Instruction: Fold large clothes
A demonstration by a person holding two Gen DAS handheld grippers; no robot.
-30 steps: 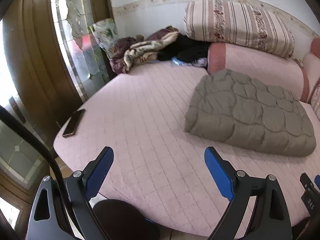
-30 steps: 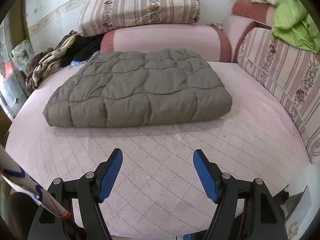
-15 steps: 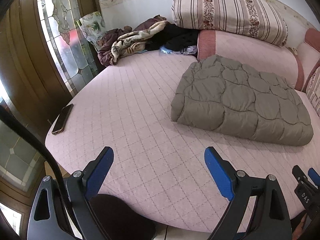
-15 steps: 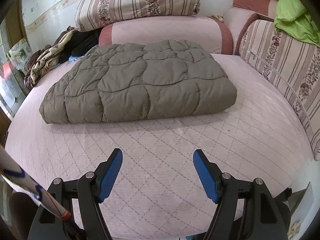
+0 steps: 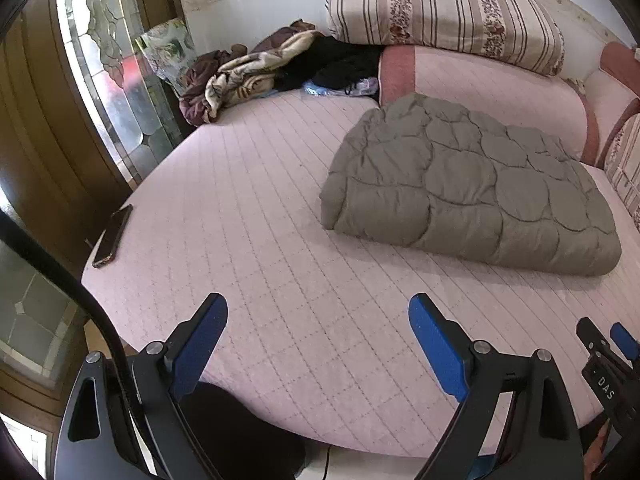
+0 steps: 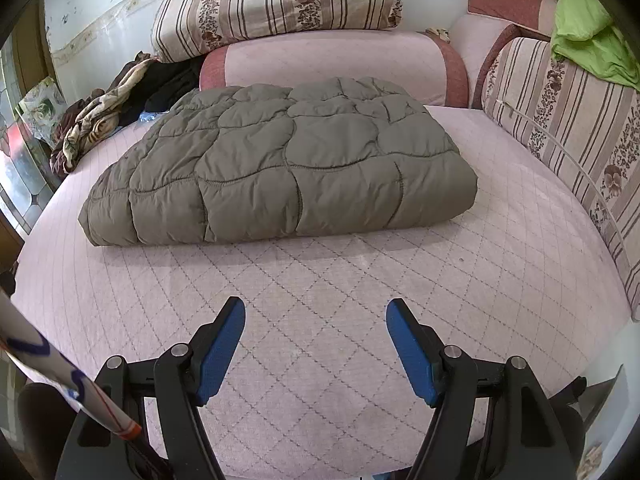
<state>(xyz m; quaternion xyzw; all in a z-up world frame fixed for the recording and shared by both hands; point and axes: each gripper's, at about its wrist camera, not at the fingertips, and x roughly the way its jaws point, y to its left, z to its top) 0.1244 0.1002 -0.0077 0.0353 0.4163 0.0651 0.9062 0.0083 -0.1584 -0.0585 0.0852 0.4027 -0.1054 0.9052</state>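
A grey-olive quilted puffy garment (image 6: 276, 164) lies folded into a thick rectangle on the pink quilted bed (image 6: 320, 312). In the left wrist view it (image 5: 468, 184) lies to the right, ahead of me. My left gripper (image 5: 318, 320) is open and empty, held over the bed's near edge, well short of the garment. My right gripper (image 6: 316, 316) is open and empty, over the bed in front of the garment's near fold. The tip of the right gripper (image 5: 616, 344) shows at the lower right of the left wrist view.
A phone (image 5: 113, 235) lies at the bed's left edge. A heap of clothes (image 5: 256, 76) sits at the back left by a glass door (image 5: 120, 92). Striped cushions (image 6: 276, 4) line the back and the right side (image 6: 568, 120). A green cloth (image 6: 592, 36) lies on the right cushions.
Both wrist views have shifted slightly, and the folded garment sits a little nearer in the right wrist view. Both grippers stay open and empty. The garment has not moved.
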